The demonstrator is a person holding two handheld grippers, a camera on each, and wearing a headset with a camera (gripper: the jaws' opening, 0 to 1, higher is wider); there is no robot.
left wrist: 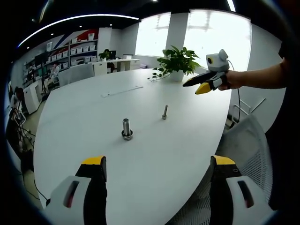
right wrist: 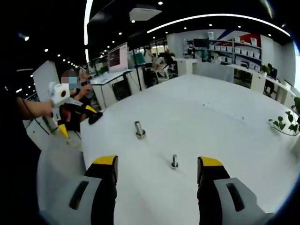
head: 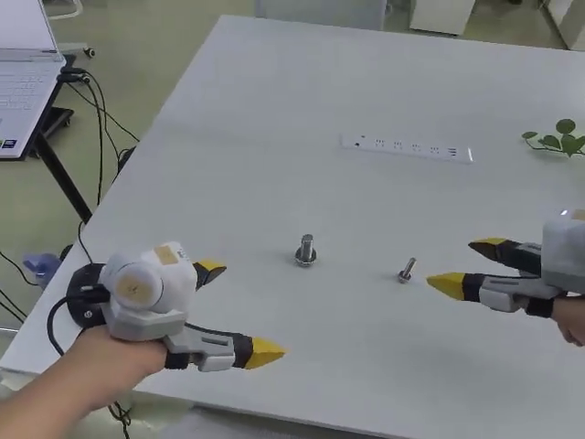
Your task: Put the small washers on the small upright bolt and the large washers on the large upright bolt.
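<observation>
The large bolt [head: 305, 250] stands upright near the middle of the white table [head: 302, 119], with a washer around its base. The small bolt [head: 407, 270] stands to its right. In the left gripper view the large bolt [left wrist: 126, 128] and small bolt [left wrist: 165, 111] lie ahead; in the right gripper view the small bolt [right wrist: 174, 161] is closer than the large bolt [right wrist: 139, 129]. My left gripper [head: 236, 309] hovers open at the near left edge, empty. My right gripper [head: 468, 265] is open and empty, just right of the small bolt.
A white power strip [head: 407, 147] lies on the far side of the table. A green plant [head: 556, 137] sits at the right edge. A laptop [head: 23, 78] on a stand with cables is off the table's left side.
</observation>
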